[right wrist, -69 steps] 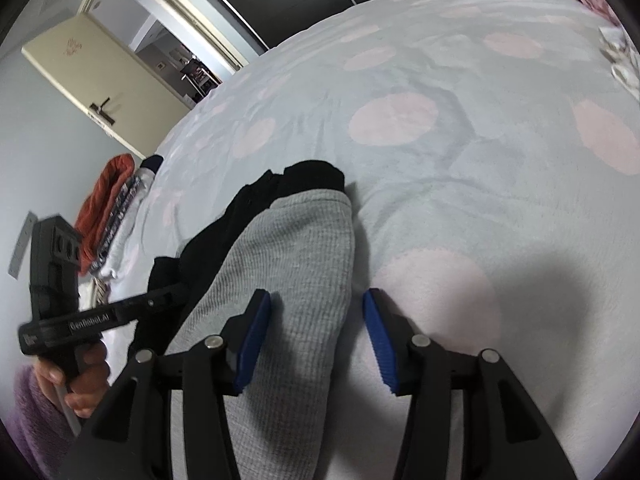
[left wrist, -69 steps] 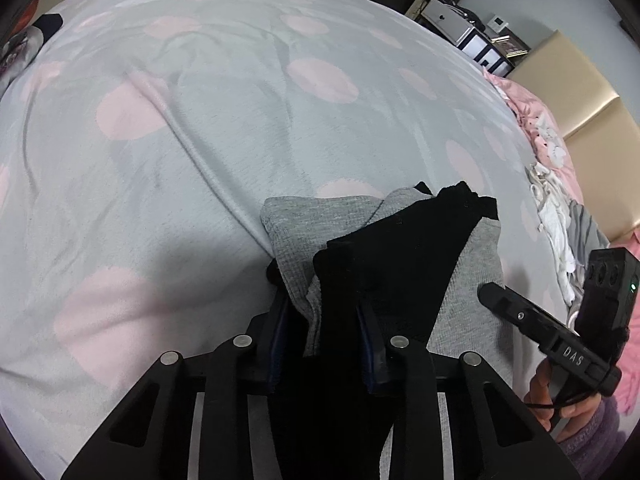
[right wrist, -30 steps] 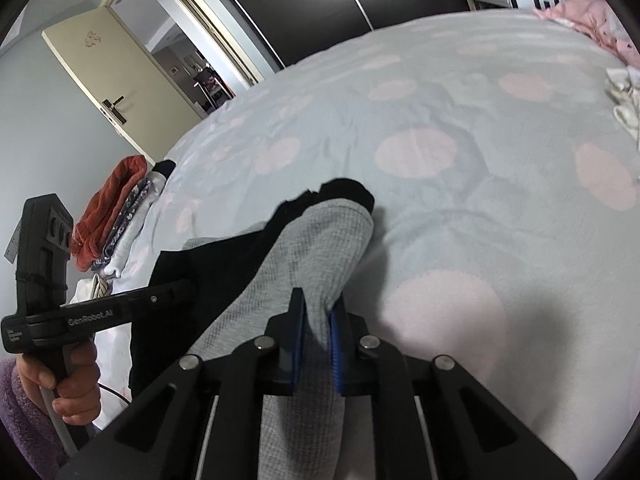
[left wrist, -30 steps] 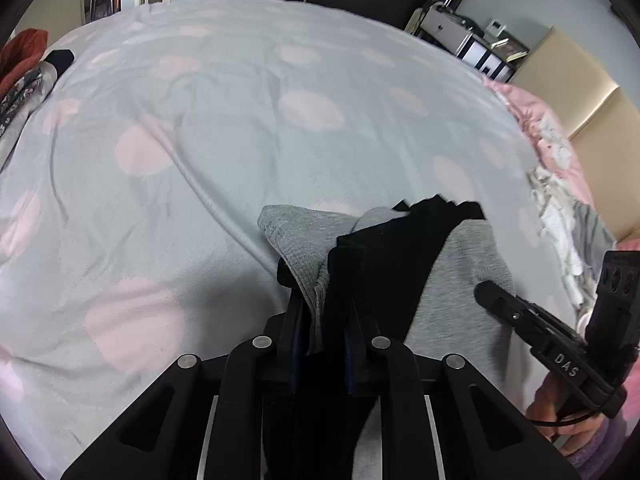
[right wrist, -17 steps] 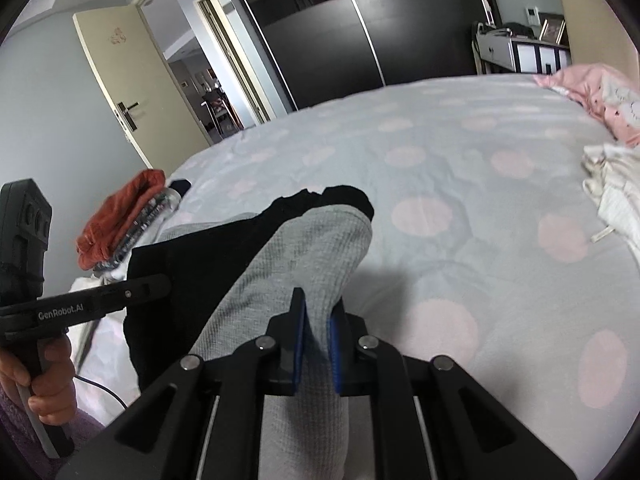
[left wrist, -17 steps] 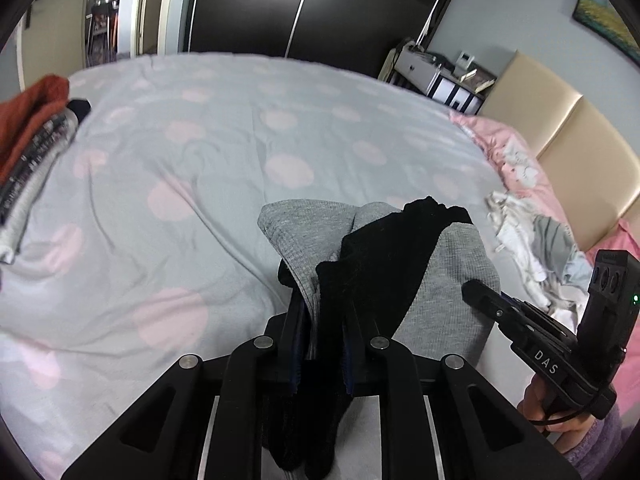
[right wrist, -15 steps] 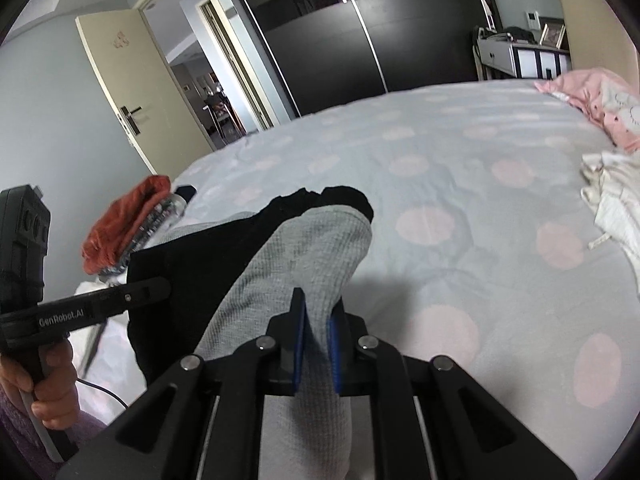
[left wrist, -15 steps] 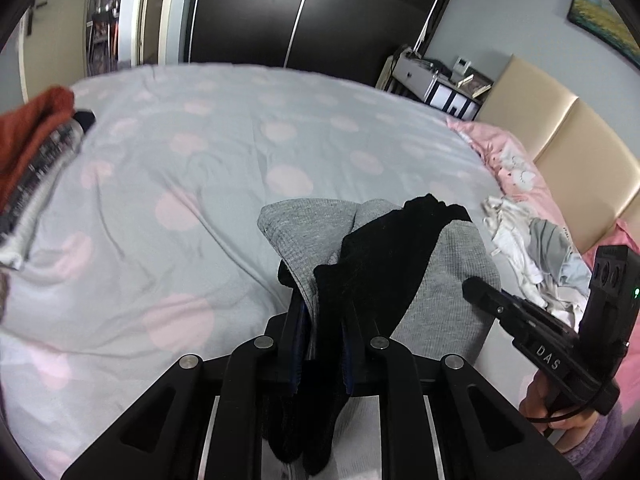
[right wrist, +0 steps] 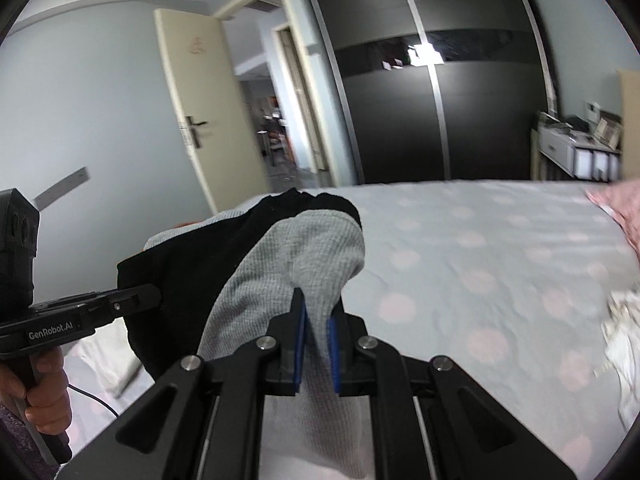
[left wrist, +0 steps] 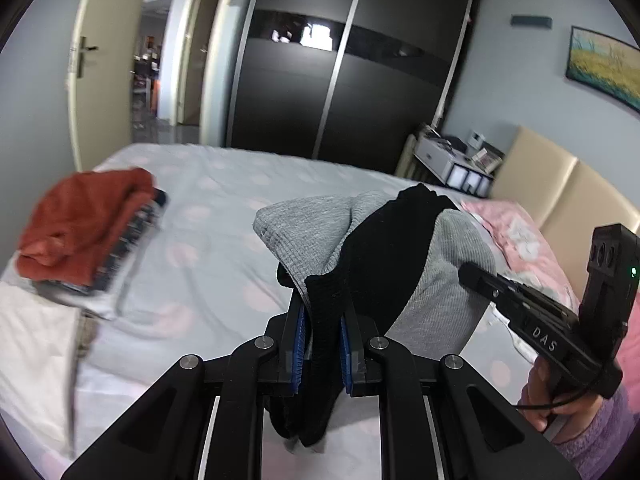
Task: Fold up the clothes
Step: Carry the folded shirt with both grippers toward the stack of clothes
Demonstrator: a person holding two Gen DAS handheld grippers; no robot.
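With the left gripper (left wrist: 320, 336) and right gripper (right wrist: 316, 340) each clamped on the grey-and-black ribbed knit garment (left wrist: 384, 264), held clear above the spotted bed (left wrist: 224, 220), we advise keeping both level and the cloth taut.

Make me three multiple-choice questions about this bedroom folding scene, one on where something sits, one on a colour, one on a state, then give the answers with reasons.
1. Where is the stack of folded clothes?
A. On the bed's left edge
B. On the floor
C. On the headboard

2. What colours is the held garment?
A. Red and white
B. Grey and black
C. Blue and pink

3. How is the left gripper?
A. Wide open
B. Shut on the garment
C. Out of view

Answers: 1 A, the stack lies on the bed at left. 2 B, grey knit with black panels. 3 B, its blue pads press on the cloth.
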